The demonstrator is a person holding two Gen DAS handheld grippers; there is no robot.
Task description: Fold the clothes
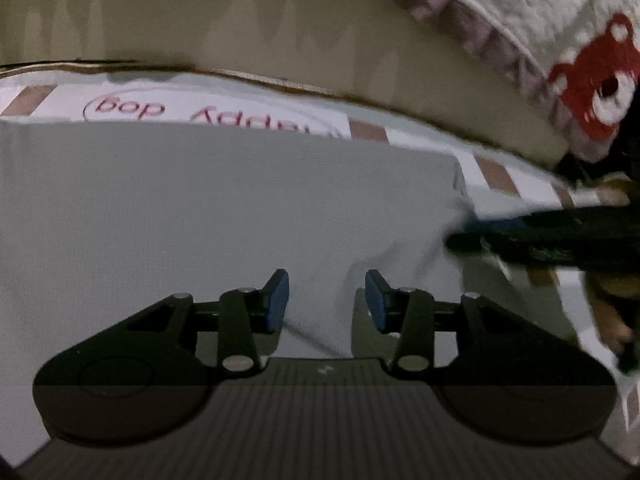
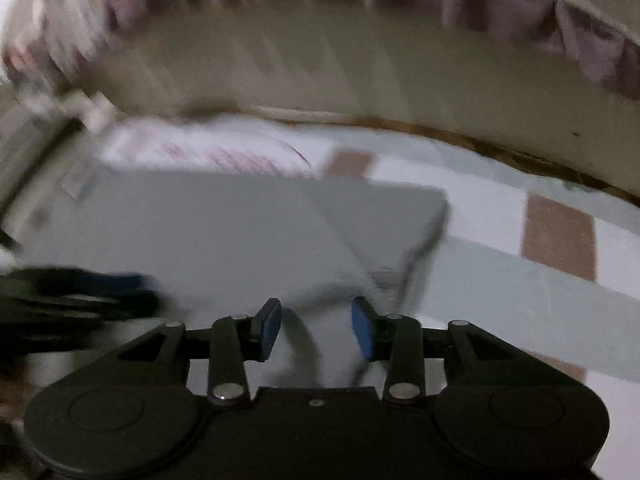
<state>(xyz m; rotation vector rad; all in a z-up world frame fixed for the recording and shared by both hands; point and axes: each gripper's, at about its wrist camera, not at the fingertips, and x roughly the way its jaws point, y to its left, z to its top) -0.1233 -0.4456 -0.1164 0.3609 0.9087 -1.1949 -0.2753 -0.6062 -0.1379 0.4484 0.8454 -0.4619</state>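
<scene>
Grey garment (image 2: pixel 224 224) cloth sits nearest me: a raised fold of it runs up between my right gripper (image 2: pixel 316 330), whose jaws stand apart with blue pads on either side, not pinched on it as far as I can judge. My left gripper (image 1: pixel 326 300) is likewise spread, hovering over flat grey cloth and holding nothing. My worry: closing on that loose ridge could catch one layer only, or drag the squared far corner (image 2: pixel 436 204) askew; both views are blurred, so aim is uncertain. Farther out, the garment lies flat on the checked mat (image 2: pixel 556 236) over its red lettering (image 1: pixel 124 110), then the frilled bedspread (image 1: pixel 520 4) with a red bear print (image 1: pixel 600 92).
</scene>
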